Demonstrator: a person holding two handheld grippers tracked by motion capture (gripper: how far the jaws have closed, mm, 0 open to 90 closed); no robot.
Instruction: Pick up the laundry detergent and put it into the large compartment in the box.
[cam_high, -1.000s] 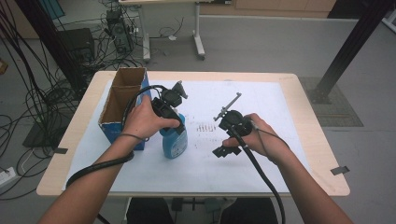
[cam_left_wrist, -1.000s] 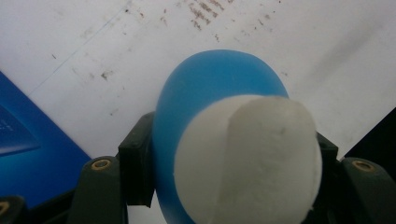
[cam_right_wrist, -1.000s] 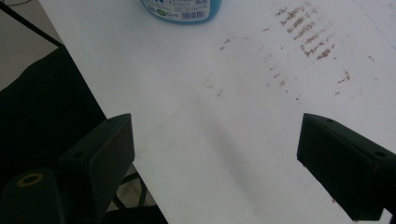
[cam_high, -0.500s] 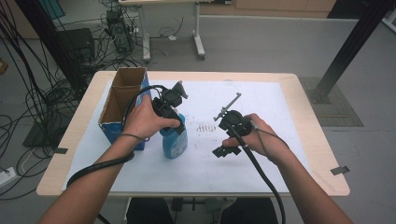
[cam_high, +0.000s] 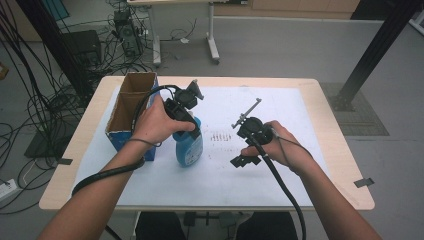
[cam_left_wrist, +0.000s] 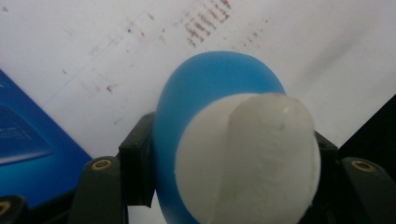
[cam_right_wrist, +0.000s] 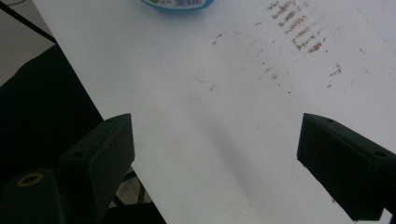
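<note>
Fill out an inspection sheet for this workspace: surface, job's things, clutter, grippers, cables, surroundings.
Surface: wooden table under a white sheet with brownish marks.
Job's things: blue bottle with a white cap, upright beside an open cardboard box.
Clutter: nothing seen.
Grippers: left gripper shut on the blue bottle near its top; right gripper open above bare sheet.
Cables: one trails from each gripper; many lie on the floor at left.
Surroundings: second table's legs, black post.
</note>
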